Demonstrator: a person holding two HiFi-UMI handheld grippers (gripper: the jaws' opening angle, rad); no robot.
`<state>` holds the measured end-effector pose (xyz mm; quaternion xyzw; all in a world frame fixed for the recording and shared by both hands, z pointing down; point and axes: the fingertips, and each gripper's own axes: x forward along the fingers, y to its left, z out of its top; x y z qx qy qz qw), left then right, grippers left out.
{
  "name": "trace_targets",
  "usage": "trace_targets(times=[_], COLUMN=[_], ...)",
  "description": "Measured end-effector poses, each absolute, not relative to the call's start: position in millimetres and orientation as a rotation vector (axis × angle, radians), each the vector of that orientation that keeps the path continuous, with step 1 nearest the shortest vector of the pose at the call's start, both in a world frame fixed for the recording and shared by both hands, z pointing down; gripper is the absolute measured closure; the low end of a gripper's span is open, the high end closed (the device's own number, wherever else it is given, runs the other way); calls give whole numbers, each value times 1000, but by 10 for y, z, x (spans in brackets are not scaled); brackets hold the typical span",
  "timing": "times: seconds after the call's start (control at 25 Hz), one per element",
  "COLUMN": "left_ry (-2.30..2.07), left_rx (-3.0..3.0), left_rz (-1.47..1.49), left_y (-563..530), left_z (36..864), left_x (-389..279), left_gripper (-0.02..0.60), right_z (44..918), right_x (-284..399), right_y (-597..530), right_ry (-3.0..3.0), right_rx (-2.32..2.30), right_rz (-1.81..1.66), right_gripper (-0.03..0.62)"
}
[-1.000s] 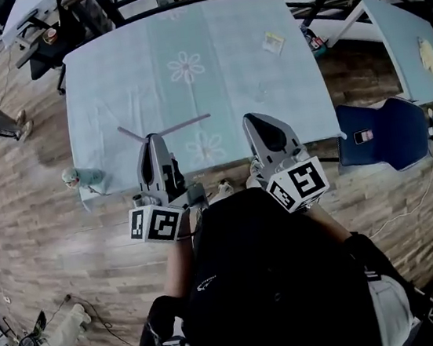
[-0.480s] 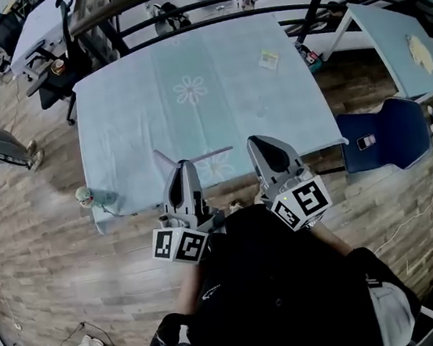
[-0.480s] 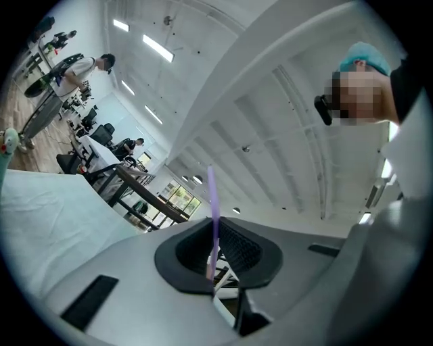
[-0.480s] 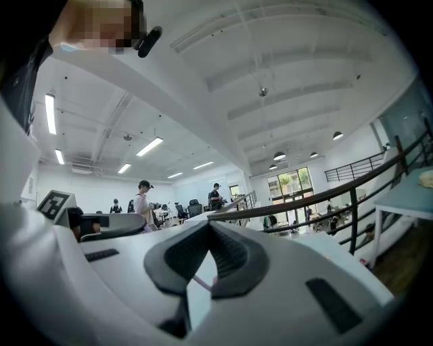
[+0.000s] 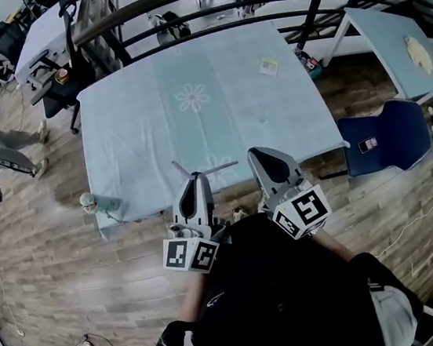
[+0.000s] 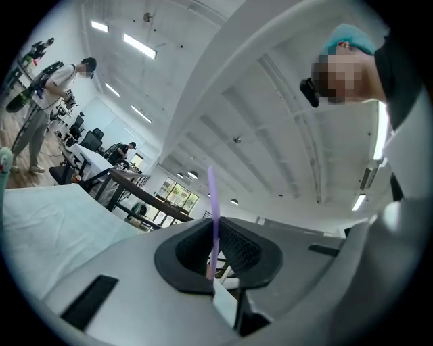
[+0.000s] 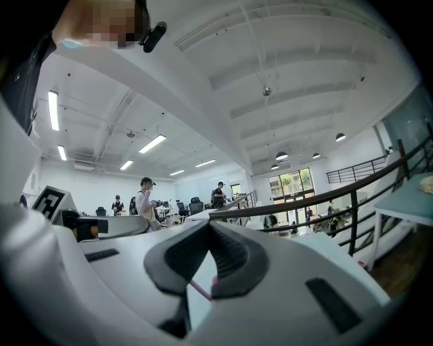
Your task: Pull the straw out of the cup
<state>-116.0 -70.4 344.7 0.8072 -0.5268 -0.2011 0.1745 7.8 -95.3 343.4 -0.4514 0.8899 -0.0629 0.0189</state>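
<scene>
- Gripping the purple straw, the left gripper sits at the lower centre of the head view, with its jaws closed on the thin stem.
- In the left gripper view the straw stands up from between the black pads, near the frame's centre.
- In the head view the straw shows as two arms above the left gripper's tip. One slants to the upper left and the other reaches right, ending just short of the right gripper.
- The right gripper's jaws are drawn together. A pink-purple sliver shows low in the slit between them, and I cannot tell whether it is held.
- Both grippers hang over the near edge of the table, which is covered in a pale blue flowered cloth.
- A small card lies at the table's upper right.
- A blue chair stands at the right of the frame.
</scene>
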Motion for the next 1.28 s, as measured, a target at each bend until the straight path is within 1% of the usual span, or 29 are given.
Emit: trace_targets(times=[0.24, 0.8, 1.28], left_ry=[-1482, -1445, -1453], left_rx=[2308, 2314, 2308], left_rz=[-566, -548, -539], left_y=[-705, -745, -764], left_z=[3436, 3484, 3507], left_x=[-1049, -903, -950], left_gripper=[546, 546, 546], right_z=[3408, 3487, 3502], right_x=[140, 216, 183], right_y=[-926, -942, -950], right_ry=[2776, 2783, 2800], right_rx=[-1399, -1402, -1409], right_rz=[-162, -226, -219], right_gripper=[585, 586, 586])
